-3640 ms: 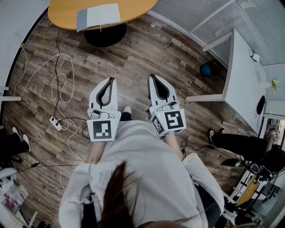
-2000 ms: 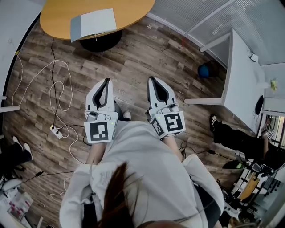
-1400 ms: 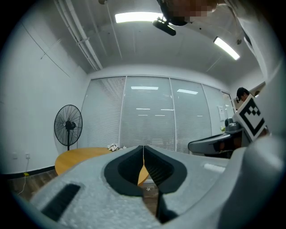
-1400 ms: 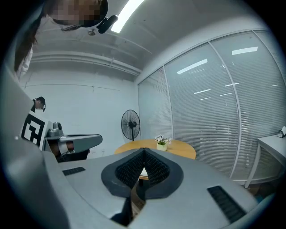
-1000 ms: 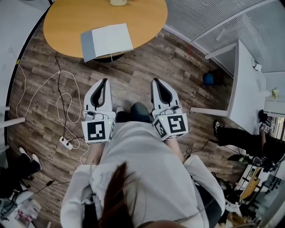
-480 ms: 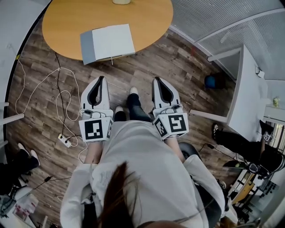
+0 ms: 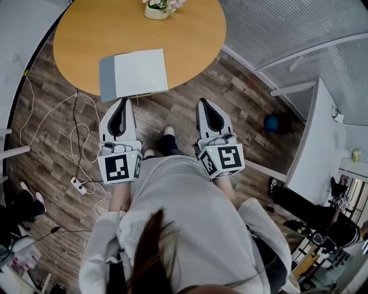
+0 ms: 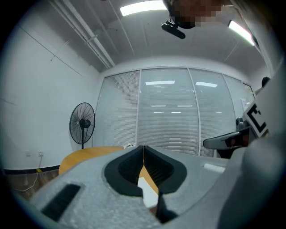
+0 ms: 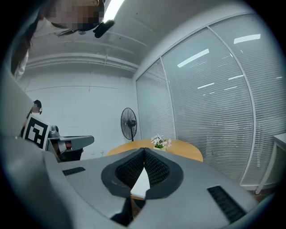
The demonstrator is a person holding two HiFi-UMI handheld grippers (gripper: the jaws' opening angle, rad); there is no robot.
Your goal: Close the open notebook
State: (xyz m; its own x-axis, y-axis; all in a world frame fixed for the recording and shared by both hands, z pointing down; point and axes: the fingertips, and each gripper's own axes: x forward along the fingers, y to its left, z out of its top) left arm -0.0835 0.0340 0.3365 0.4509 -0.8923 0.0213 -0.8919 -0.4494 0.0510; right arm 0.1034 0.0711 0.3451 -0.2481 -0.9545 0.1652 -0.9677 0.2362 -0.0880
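Observation:
The open notebook [image 7: 135, 73] lies on the round wooden table [image 7: 190, 28], its white page up and a grey cover at its left. A strip of its white page shows through the jaws in the left gripper view [image 8: 144, 187] and in the right gripper view [image 9: 141, 182]. My left gripper [image 7: 122, 103] is shut and empty, its tips just short of the notebook's near edge. My right gripper [image 7: 204, 103] is shut and empty too, over the floor just off the table's near rim, to the right of the notebook.
A small pot of flowers [image 7: 158, 7] stands at the table's far side. White cables and a power strip [image 7: 76, 185] lie on the wood floor at left. A white desk [image 7: 313, 155] and a blue ball [image 7: 272, 122] are at right. A standing fan [image 8: 82, 123] is beyond the table.
The person has walked toward the table: it and the notebook have come nearer in the head view, and both grippers, still shut, now reach its near edge.

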